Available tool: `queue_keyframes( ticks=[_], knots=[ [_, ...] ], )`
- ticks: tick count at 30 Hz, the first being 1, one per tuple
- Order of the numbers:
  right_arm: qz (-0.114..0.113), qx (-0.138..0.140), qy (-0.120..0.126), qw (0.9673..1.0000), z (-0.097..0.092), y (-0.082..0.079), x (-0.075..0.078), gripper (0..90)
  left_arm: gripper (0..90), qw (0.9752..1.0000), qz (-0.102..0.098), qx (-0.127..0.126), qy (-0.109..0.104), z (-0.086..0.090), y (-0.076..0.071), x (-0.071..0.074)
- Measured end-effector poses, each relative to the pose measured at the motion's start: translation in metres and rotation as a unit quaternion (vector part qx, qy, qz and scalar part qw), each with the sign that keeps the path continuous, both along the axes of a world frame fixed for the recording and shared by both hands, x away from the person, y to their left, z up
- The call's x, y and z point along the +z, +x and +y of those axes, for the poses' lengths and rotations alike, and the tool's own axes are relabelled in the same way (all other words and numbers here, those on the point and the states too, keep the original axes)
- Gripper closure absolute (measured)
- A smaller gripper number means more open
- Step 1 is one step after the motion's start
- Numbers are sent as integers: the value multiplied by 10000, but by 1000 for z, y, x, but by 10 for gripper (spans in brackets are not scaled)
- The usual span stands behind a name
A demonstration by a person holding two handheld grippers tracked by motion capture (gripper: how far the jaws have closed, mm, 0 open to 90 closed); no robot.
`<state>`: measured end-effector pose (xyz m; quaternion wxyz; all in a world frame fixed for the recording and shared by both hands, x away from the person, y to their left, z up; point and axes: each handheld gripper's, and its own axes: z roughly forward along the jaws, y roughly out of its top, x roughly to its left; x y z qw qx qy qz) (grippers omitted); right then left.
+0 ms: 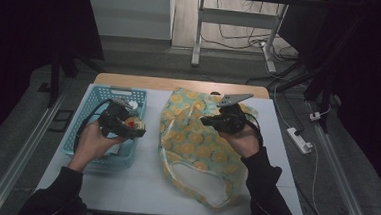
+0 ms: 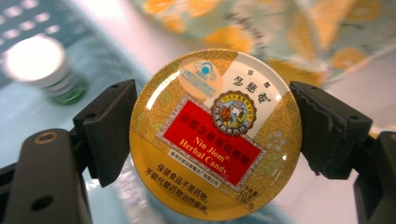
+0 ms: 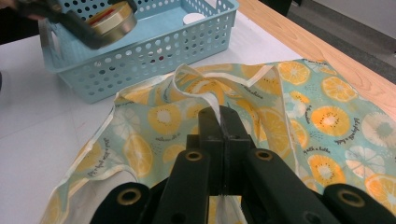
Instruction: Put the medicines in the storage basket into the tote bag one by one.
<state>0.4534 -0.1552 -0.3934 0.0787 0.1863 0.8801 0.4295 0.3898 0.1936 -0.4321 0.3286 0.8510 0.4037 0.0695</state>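
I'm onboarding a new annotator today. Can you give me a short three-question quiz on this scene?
1. True or false: the left gripper is shut on the round candy tin.
2. What does the right gripper pinch? A) the basket's rim B) the white strap of the fruit-print bag C) a bottle
3. Fill in: the white-capped bottle stands in the blue ___.

Key
1. True; a jaw presses on each side of the tin.
2. B; the strap runs between the shut jaws, above the bag.
3. Basket.
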Motion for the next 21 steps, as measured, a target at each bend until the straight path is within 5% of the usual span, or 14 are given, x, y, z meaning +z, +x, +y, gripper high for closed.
queue_keyframes(
  ticks=[10, 21],
  knots=[
    [4, -32, -3, 10000, -1, 2, -2, 891, 201, 9984, -139, -545, 10, -39, -13, 6],
    [10, -54, -14, 10000, -1, 3, -3, 892, 200, 9937, -190, -1105, -32, -82, -18, 7]
  ],
)
